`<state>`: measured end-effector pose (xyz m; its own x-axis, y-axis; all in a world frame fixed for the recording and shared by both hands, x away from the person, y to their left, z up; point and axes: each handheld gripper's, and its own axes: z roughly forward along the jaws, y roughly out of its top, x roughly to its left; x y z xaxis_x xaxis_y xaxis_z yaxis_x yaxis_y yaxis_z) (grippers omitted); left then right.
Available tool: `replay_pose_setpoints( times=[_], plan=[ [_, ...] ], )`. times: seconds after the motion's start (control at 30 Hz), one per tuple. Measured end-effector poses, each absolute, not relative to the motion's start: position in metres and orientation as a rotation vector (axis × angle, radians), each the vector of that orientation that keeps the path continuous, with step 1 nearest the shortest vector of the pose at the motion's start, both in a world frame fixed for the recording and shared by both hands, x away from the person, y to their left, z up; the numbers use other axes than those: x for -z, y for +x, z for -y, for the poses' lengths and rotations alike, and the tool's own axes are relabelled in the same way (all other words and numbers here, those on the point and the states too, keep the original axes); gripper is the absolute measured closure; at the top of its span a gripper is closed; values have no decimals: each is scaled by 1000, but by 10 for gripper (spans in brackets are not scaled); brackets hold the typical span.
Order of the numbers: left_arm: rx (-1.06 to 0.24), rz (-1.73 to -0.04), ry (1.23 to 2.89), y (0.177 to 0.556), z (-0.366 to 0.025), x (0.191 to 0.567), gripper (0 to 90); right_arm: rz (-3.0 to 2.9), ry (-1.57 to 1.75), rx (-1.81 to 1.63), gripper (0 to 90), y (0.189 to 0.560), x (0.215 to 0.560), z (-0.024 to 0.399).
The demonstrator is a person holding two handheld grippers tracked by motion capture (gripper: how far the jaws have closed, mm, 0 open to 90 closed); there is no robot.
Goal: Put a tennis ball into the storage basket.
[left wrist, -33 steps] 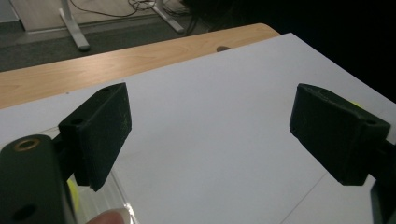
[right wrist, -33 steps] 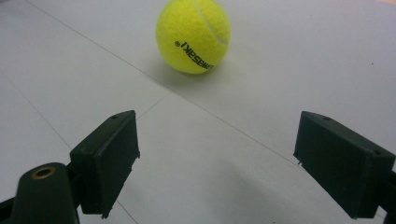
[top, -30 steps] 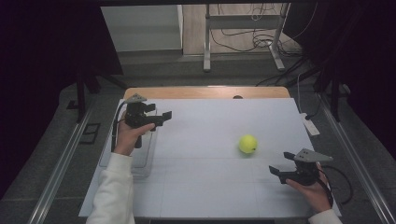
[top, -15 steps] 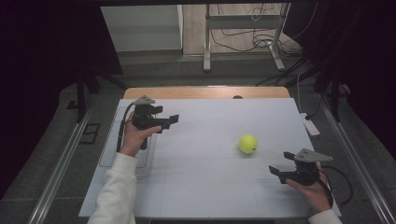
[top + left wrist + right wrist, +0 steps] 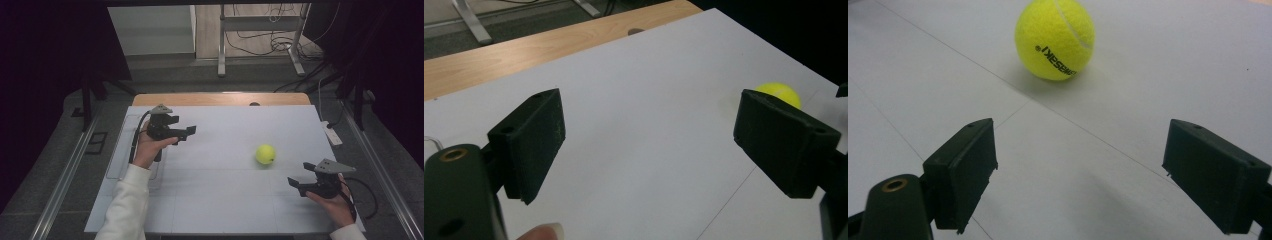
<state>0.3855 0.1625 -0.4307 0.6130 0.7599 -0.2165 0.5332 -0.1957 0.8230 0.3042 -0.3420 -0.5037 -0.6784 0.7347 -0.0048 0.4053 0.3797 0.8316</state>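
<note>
A yellow tennis ball (image 5: pixel 265 154) lies on the white sheet (image 5: pixel 225 200), right of the middle. My left gripper (image 5: pixel 186 133) hovers over the sheet's left part, well apart from the ball, open and holding nothing, its jaws turned toward the right. In the left gripper view the open gripper (image 5: pixel 651 140) frames bare sheet, and the ball (image 5: pixel 780 93) peeks out behind the right jaw. My right gripper (image 5: pixel 297 185) sits near the front right, just short of the ball, open and empty. The right gripper view has the ball (image 5: pixel 1055 39) ahead of the gripper (image 5: pixel 1080 165), left of centre.
A clear shallow tray (image 5: pixel 120 150) lies along the sheet's left edge under the left forearm. A strip of wooden tabletop (image 5: pixel 220 99) shows past the far edge. A small white item (image 5: pixel 332 132) lies off the right edge. Metal rails run down both sides.
The left hand and its gripper have drifted a little to the right, toward the middle of the sheet. The right hand and the ball have stayed put.
</note>
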Motion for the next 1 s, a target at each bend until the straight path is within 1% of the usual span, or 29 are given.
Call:
replay_pose_setpoints(
  times=[0.7, 1.0],
  plan=[
    [-278, -1008, 1902, 384, -147, 434, 142, -2272, 985, -1216, 141, 304, 504, 340],
    [-263, -982, 1931, 385, -134, 436, 142, -2271, 987, -1214, 141, 303, 503, 340]
  ],
)
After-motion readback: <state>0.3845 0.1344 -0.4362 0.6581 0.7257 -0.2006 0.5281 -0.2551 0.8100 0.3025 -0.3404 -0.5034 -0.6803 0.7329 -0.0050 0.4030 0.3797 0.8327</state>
